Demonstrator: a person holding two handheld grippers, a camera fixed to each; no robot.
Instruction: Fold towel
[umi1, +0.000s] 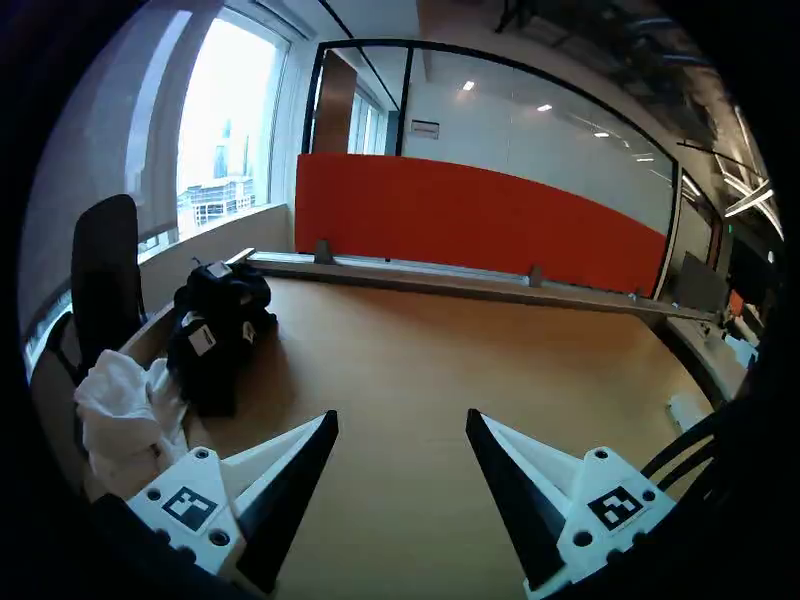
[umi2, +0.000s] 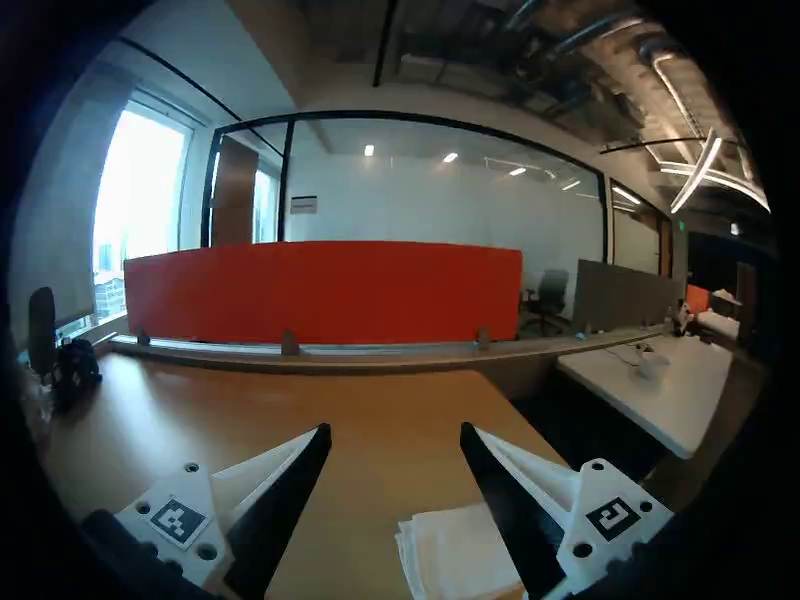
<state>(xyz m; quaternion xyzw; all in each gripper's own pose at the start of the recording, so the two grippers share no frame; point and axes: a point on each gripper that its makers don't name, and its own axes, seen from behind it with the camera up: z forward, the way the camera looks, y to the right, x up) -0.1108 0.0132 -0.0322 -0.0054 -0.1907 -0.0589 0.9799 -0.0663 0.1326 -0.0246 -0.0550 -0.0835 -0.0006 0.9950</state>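
Fingers (umi1: 290, 480) of left gripper (umi1: 400, 414) spread empty, right gripper (umi2: 393, 428) likewise, folded towel (umi2: 450, 550) flat beneath, axis unclear.

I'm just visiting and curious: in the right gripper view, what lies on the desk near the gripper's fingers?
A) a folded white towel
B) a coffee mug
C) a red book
A: a folded white towel lies on the wooden desk by the open right gripper.

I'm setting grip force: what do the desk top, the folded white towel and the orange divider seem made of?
Desk top: probably wood-look laminate, smooth with a soft sheen, as light glares off it.
Folded towel: soft white cloth, matte, layered edges showing.
Orange divider: flat even panel, maybe fabric-covered or painted; too far to tell.
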